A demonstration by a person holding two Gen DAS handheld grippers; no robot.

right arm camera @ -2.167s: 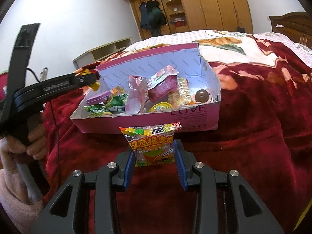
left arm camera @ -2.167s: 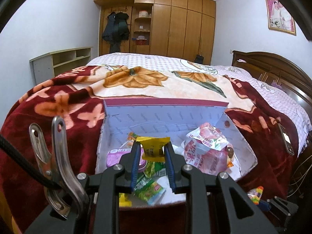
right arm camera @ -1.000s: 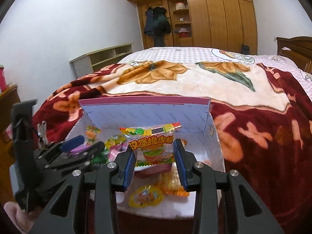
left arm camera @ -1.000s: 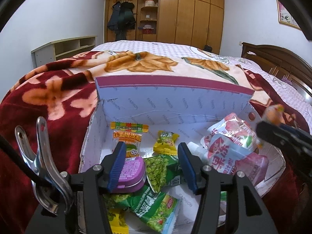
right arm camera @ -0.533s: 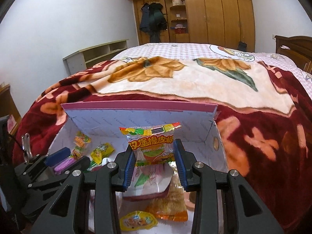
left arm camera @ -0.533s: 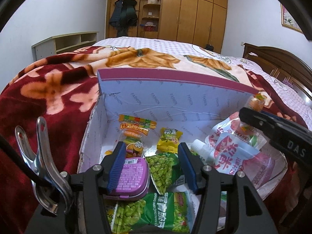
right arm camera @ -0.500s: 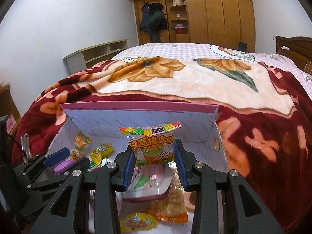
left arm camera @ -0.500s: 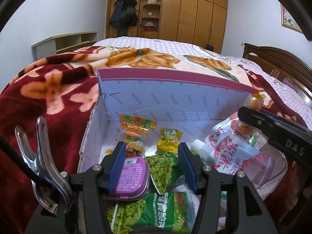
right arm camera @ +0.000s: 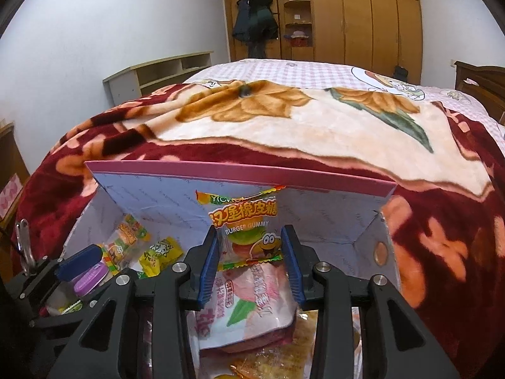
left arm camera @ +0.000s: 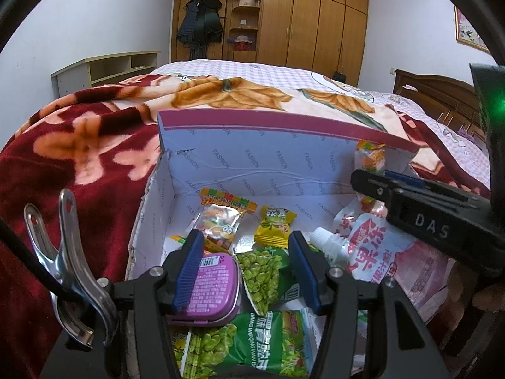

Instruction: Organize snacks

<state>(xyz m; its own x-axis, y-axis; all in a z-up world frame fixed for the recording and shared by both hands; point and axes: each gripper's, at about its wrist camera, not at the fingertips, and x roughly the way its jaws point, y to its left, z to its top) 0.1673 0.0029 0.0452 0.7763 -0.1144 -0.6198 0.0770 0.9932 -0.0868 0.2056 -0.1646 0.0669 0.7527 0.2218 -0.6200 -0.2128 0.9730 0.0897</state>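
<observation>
The right gripper (right arm camera: 249,259) hangs over the open cardboard box (right arm camera: 240,170) on the flowered blanket (right arm camera: 284,126), its blue jaws just eased apart around a burger gummy packet (right arm camera: 249,230), a clear bag with a yellow, red and green top edge, orange lettering and a cartoon burger; whether the pads still press its sides I cannot tell. The left gripper (left arm camera: 244,271) stands with jaws apart and empty above a purple tin (left arm camera: 206,284) and green pea packets (left arm camera: 265,271) inside the same box. A pink-and-white drink pouch (left arm camera: 375,249) lies at the right.
</observation>
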